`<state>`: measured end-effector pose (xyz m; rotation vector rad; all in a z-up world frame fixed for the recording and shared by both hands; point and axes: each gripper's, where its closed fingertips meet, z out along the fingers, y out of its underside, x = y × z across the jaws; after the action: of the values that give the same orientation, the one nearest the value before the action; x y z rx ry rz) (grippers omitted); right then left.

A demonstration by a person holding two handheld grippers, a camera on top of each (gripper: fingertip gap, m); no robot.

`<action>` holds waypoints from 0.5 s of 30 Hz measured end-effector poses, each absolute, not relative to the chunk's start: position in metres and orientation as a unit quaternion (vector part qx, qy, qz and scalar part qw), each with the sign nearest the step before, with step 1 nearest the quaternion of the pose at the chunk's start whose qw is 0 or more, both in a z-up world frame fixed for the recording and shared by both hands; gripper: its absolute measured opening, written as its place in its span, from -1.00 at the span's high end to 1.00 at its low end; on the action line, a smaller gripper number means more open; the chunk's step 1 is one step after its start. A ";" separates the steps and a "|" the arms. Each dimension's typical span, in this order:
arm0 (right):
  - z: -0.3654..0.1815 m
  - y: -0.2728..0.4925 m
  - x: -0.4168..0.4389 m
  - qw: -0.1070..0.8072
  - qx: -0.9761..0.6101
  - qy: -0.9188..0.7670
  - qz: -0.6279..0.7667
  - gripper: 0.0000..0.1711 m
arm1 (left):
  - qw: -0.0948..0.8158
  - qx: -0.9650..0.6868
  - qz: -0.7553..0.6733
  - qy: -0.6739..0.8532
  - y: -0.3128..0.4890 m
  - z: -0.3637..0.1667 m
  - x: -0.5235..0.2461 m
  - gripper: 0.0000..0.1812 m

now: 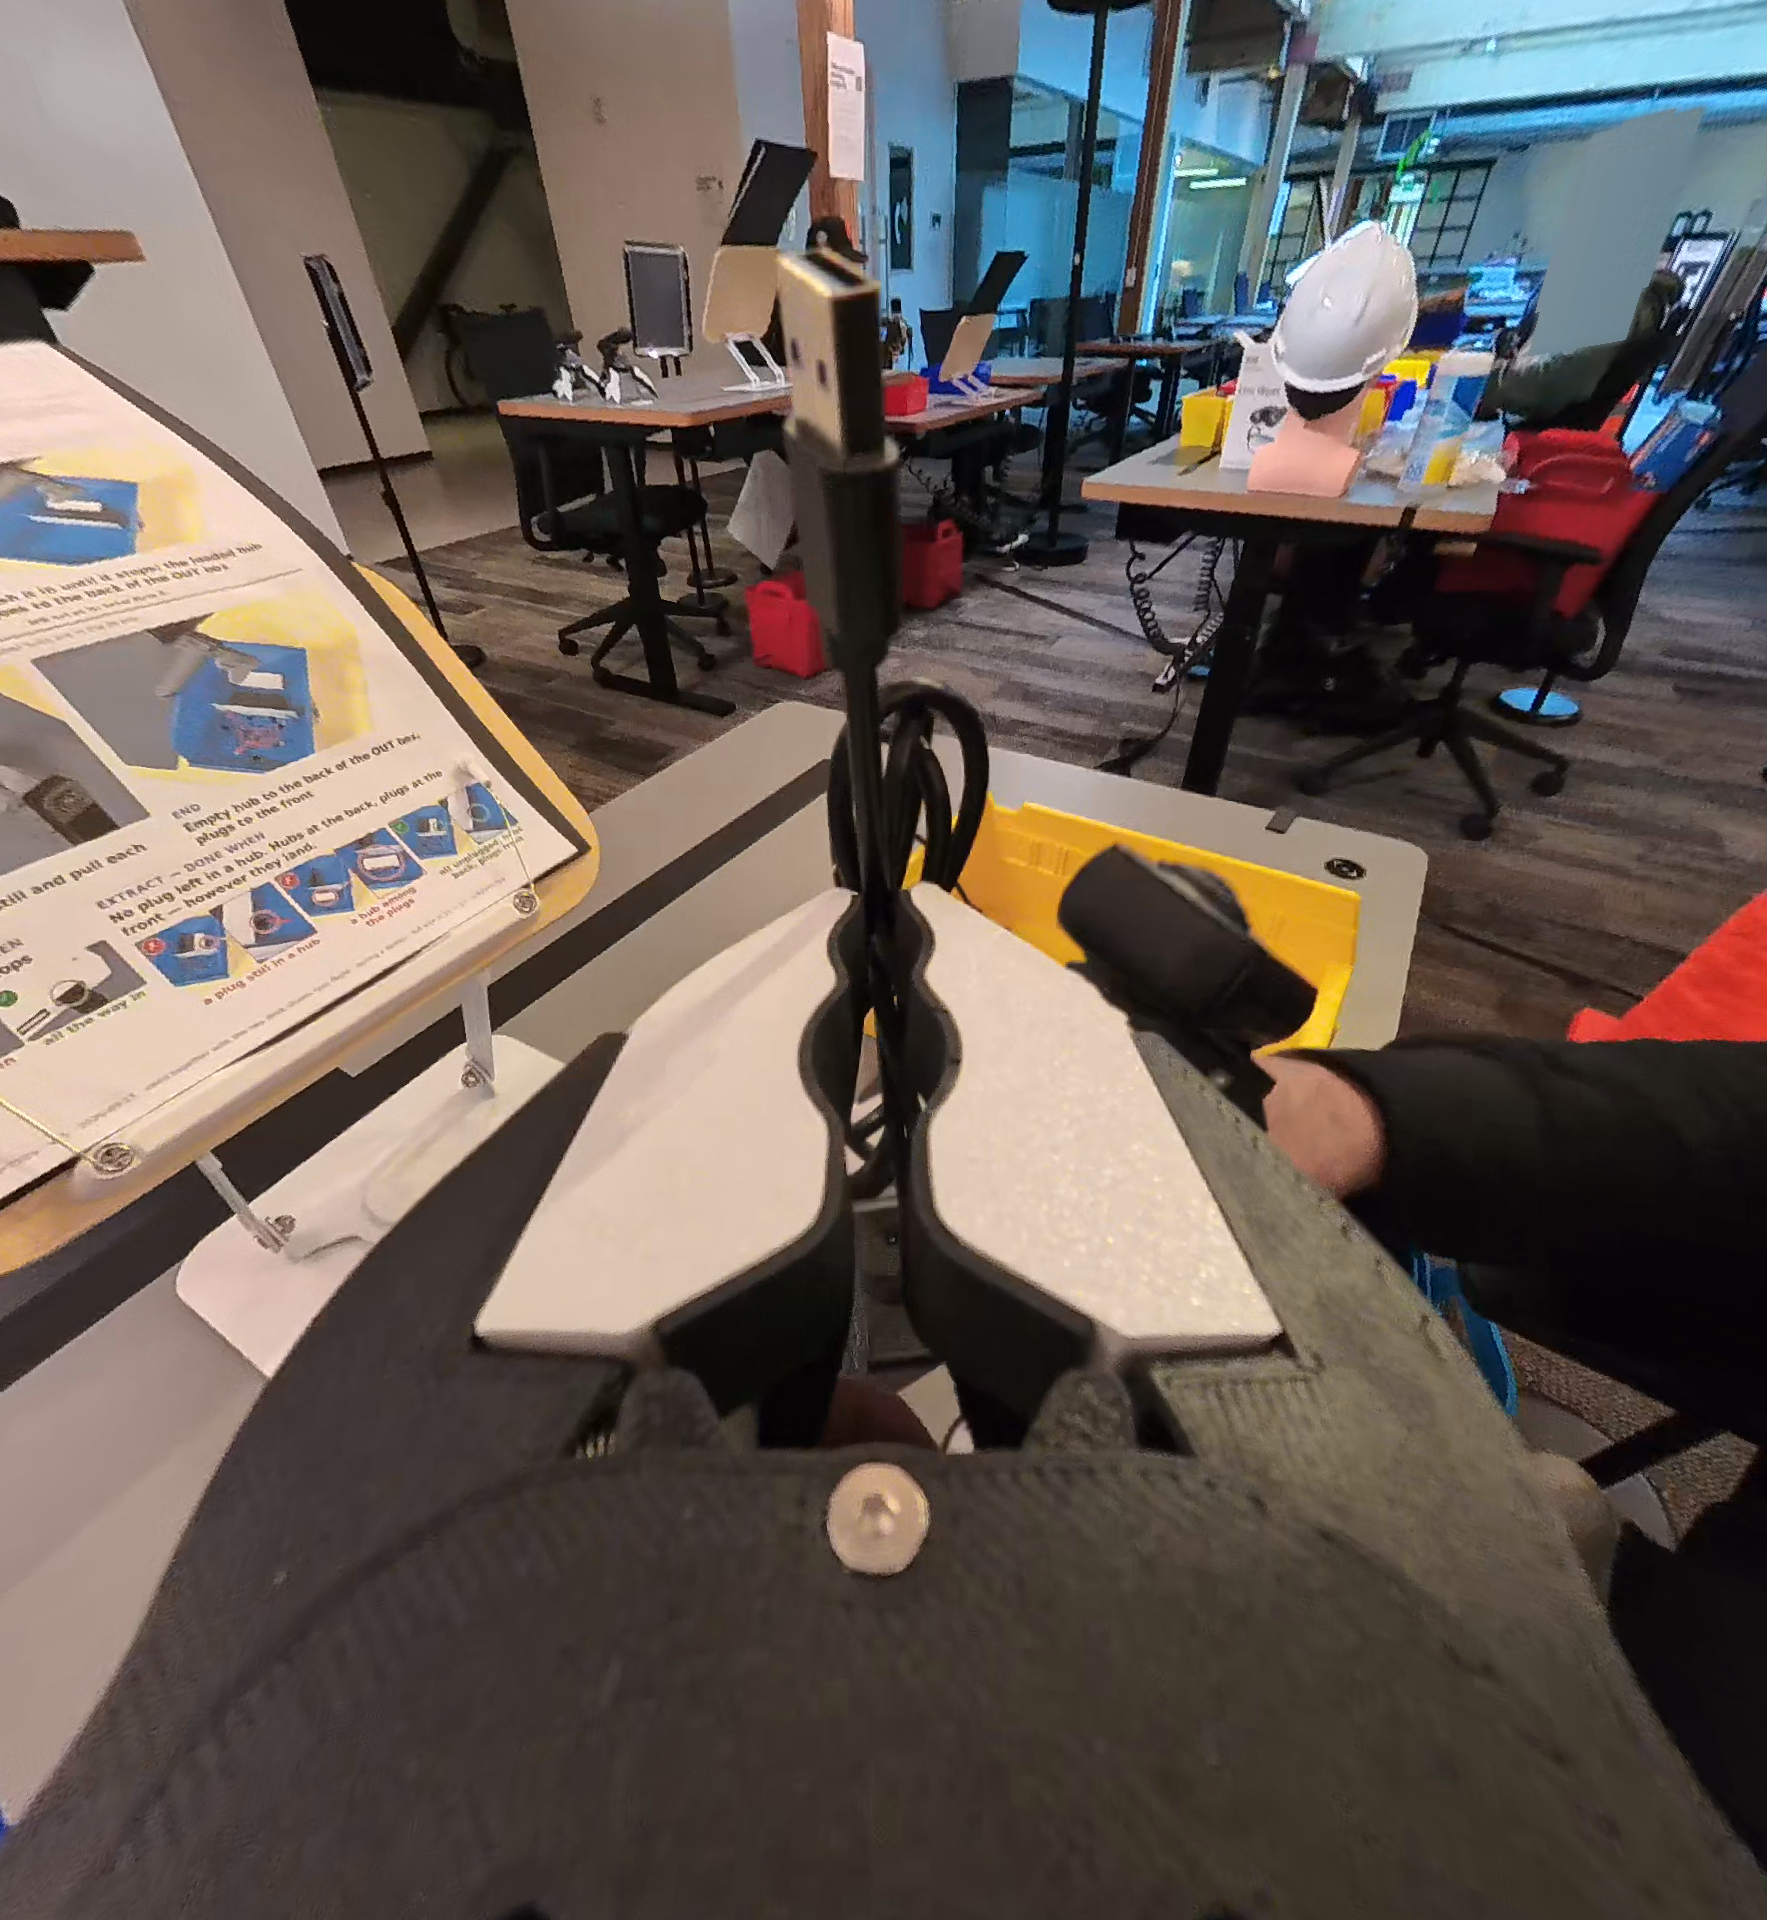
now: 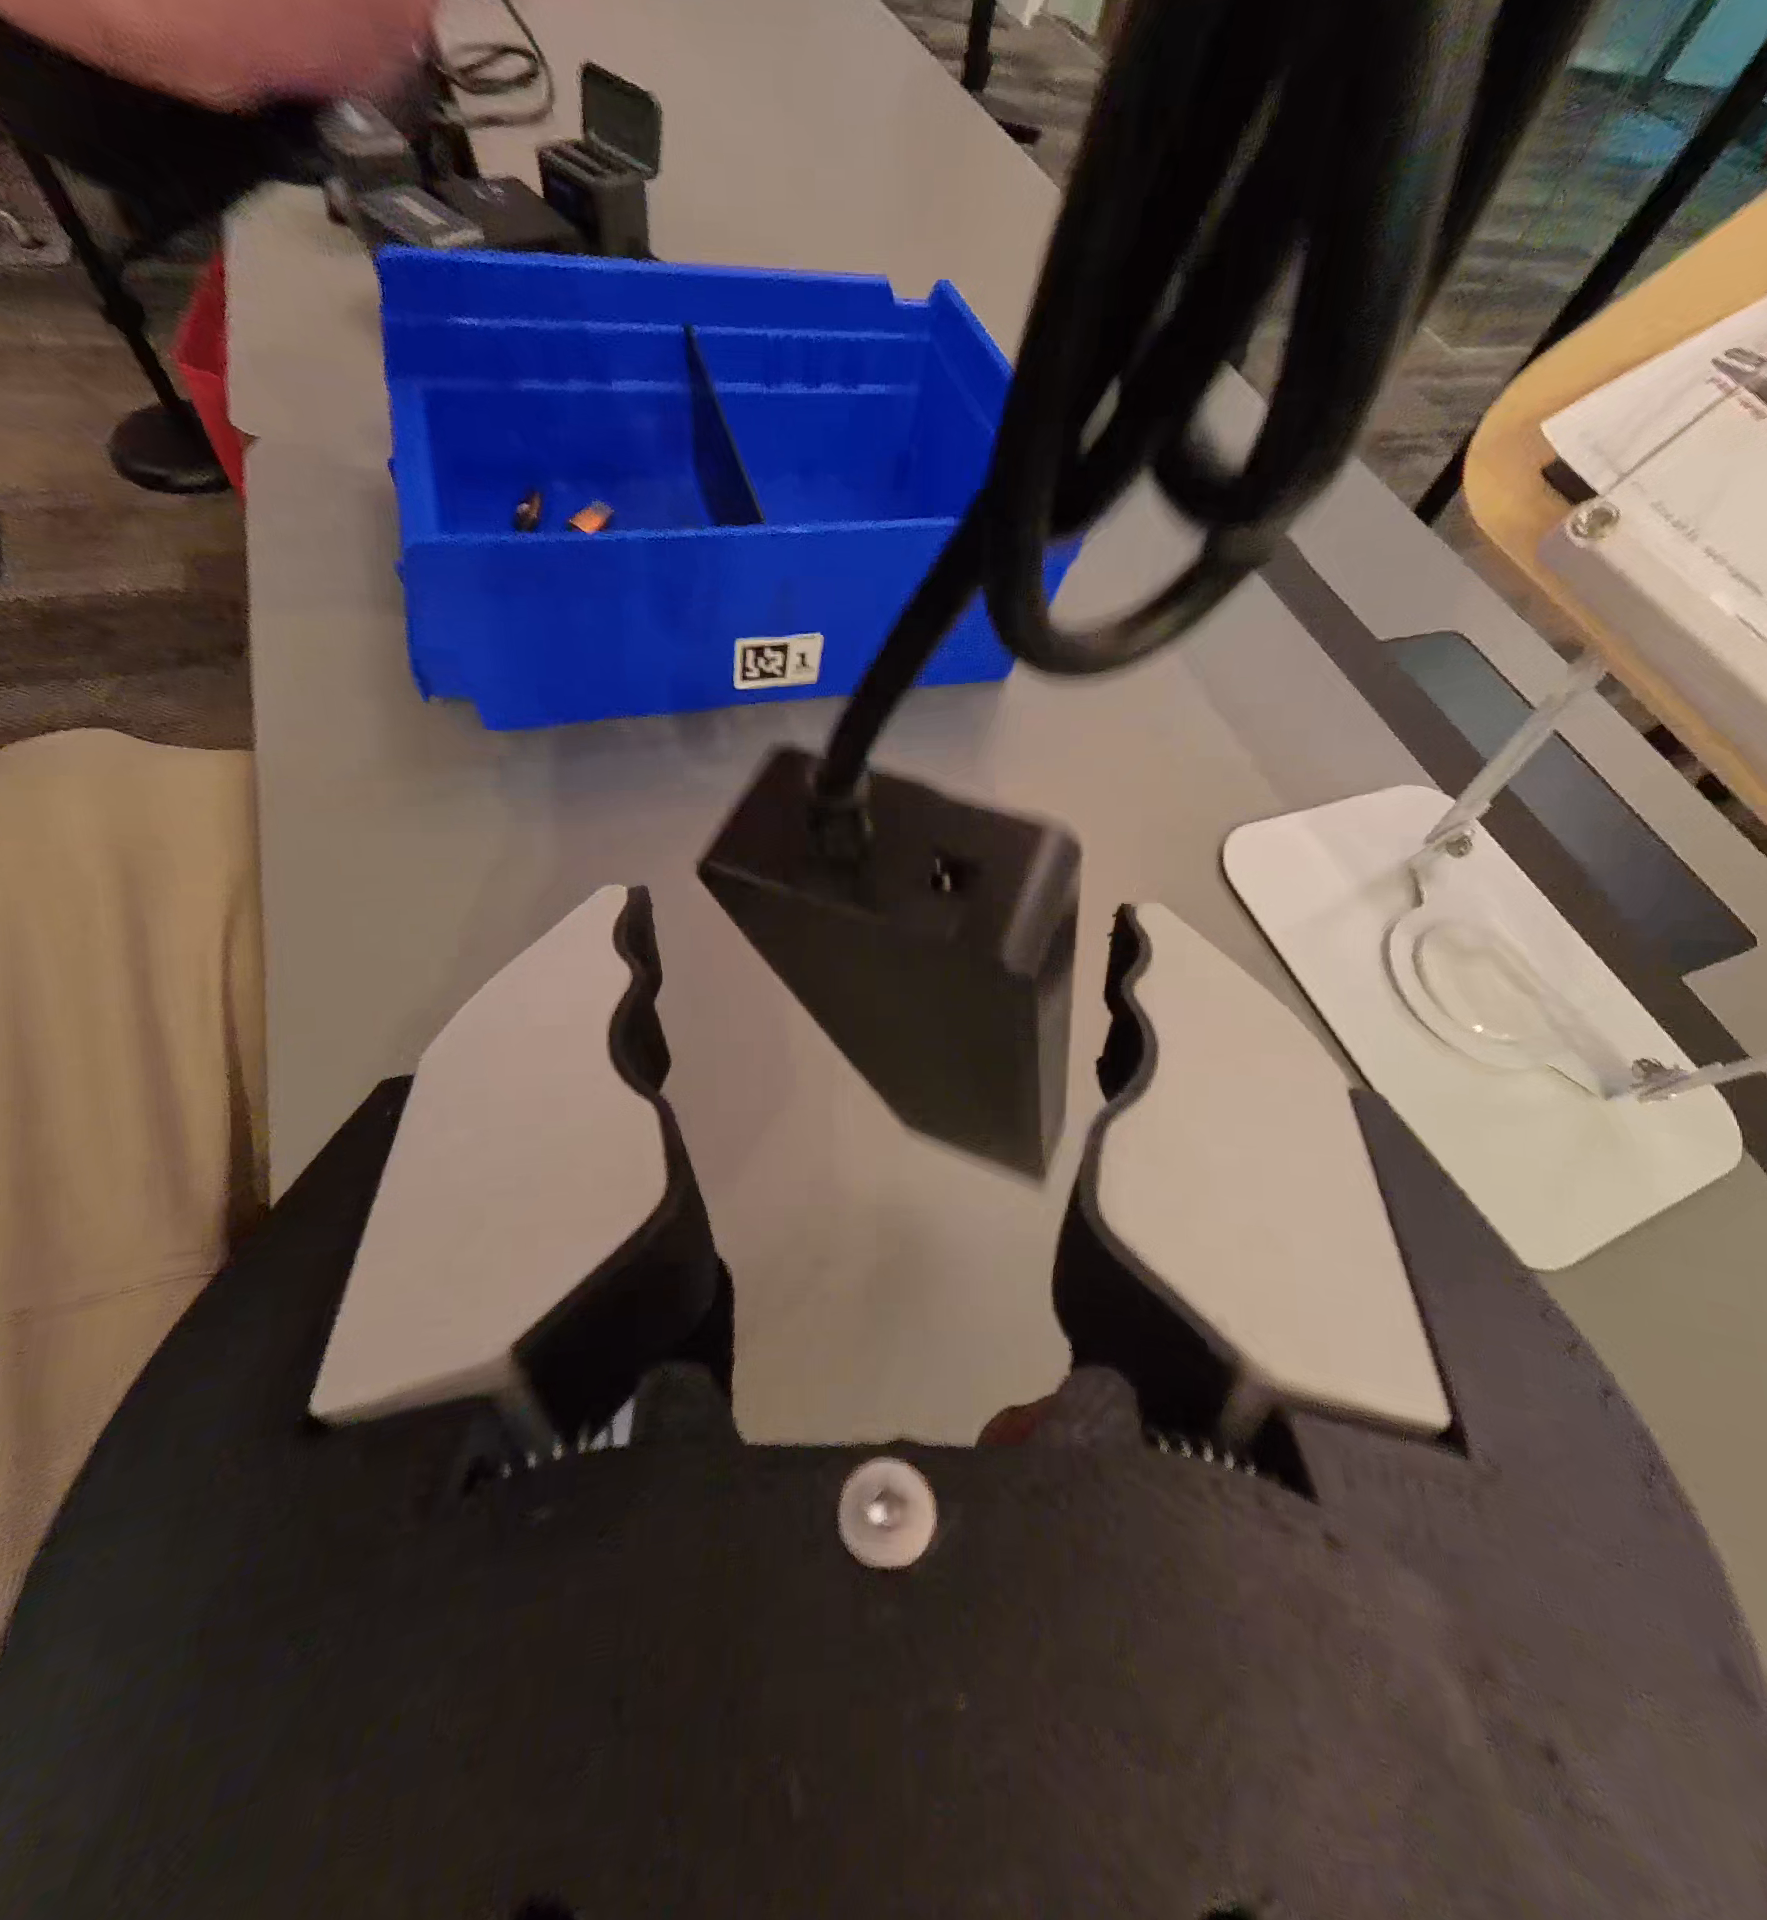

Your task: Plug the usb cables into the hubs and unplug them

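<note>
My left gripper is shut on a black USB cable. Its silver plug sticks up above the fingertips, and the cable's loops hang behind them. In the right wrist view a black USB hub dangles from that looped black cable above the grey table. My right gripper is open, its jaws on either side of the hub and apart from it. The right gripper's camera end and the hand holding it show at the right of the left wrist view.
A blue divided bin with two small orange pieces inside stands on the table beyond the hub. A yellow bin sits behind my left gripper. An instruction sheet on a wooden stand with a white base stands beside me.
</note>
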<state>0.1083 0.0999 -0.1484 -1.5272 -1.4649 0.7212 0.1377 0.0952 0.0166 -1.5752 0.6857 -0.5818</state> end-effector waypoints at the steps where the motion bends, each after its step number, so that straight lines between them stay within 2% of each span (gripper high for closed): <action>1: -0.152 0.102 0.108 0.434 -0.621 -0.586 0.288 0.04 | 0.617 -0.682 -0.257 0.296 0.095 0.020 0.138 0.95; 7: -0.159 0.099 0.084 0.460 -0.630 -0.554 0.291 0.08 | 0.620 -0.680 -0.260 0.293 0.092 0.024 0.147 0.95; 9: -0.158 0.100 0.080 0.472 -0.626 -0.546 0.297 0.21 | 0.619 -0.678 -0.268 0.293 0.089 0.025 0.149 0.96; 11: -0.154 0.103 0.081 0.487 -0.620 -0.532 0.308 0.25 | 0.621 -0.674 -0.282 0.283 0.087 0.029 0.149 0.95; 15: -0.148 0.090 0.083 0.486 -0.582 -0.555 0.342 0.26 | 0.632 -0.671 -0.279 0.269 0.090 0.033 0.138 0.95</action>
<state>0.0828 0.0903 -0.1478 -1.4165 -1.3505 0.8332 0.1376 0.0896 0.0332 -1.5366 0.6150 -0.6388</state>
